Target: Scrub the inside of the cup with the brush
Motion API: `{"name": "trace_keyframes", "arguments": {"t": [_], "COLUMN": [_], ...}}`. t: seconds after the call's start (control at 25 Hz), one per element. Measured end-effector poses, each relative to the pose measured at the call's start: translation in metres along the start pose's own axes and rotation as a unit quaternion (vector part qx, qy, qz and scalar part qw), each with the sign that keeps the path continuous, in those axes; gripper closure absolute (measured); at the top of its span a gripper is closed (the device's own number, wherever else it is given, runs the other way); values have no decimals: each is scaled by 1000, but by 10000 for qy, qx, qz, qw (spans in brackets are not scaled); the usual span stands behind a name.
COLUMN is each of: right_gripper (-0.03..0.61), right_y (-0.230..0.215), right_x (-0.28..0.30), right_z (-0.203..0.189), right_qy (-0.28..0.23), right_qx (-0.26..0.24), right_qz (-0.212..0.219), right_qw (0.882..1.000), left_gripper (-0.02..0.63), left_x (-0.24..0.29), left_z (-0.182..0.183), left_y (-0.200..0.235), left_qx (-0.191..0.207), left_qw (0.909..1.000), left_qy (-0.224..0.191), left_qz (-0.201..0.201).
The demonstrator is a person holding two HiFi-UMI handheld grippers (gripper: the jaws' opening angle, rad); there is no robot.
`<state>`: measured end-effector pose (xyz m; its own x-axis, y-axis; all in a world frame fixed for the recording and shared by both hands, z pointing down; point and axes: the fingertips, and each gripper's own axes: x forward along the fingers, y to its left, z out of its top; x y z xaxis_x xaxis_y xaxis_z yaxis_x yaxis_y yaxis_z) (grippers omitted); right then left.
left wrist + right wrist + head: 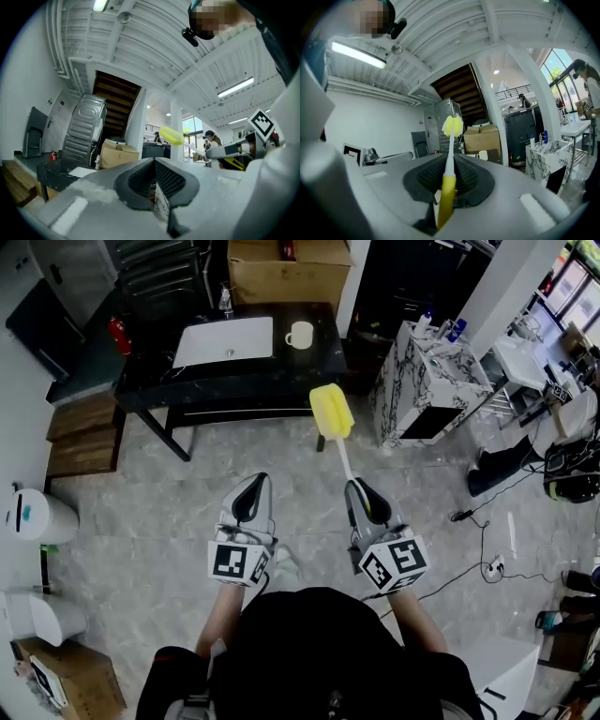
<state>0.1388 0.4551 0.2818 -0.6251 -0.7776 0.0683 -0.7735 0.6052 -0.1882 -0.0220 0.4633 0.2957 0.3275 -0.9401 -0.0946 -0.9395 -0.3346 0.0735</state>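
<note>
A white cup [299, 334] stands on the black table [234, 381] far ahead, beside a white basin [225, 341]; in the right gripper view the cup [482, 155] shows small beyond the jaws. My right gripper [357, 495] is shut on the yellow handle of the brush [446, 187]. The brush's yellow sponge head [332, 411] points toward the table on a white stem. My left gripper [250, 489] is shut with nothing in it. In the left gripper view the sponge head [171, 136] hangs off to the right.
A marble-patterned cabinet [427, 381] with bottles stands right of the table. Cardboard boxes [286, 273] sit behind the table. Wooden steps [82, 432] lie at the left, white bins [37, 517] nearer. Cables and a power strip [489, 566] trail over the grey floor at the right.
</note>
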Motion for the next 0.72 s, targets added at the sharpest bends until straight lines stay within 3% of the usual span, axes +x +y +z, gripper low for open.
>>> {"name": "trace_keyframes", "arguments": {"t": [0.28,0.72], "right_gripper": [537,537], "right_y": [-4,-2], "right_x": [58,114], "right_z": [9,5], "right_qy": [-73,61], "right_qx": [-63,-99], "right_qz": [-111,-196], "right_qw": [9999,9997], "left_gripper": [612,612], "left_x": [45,63], "left_z": [8,-2], "left_y": [42,88], "left_qx": [94,6], "left_qw": [9997,9998], "left_qy": [-60,28], "left_qz": [-218,-215]}}
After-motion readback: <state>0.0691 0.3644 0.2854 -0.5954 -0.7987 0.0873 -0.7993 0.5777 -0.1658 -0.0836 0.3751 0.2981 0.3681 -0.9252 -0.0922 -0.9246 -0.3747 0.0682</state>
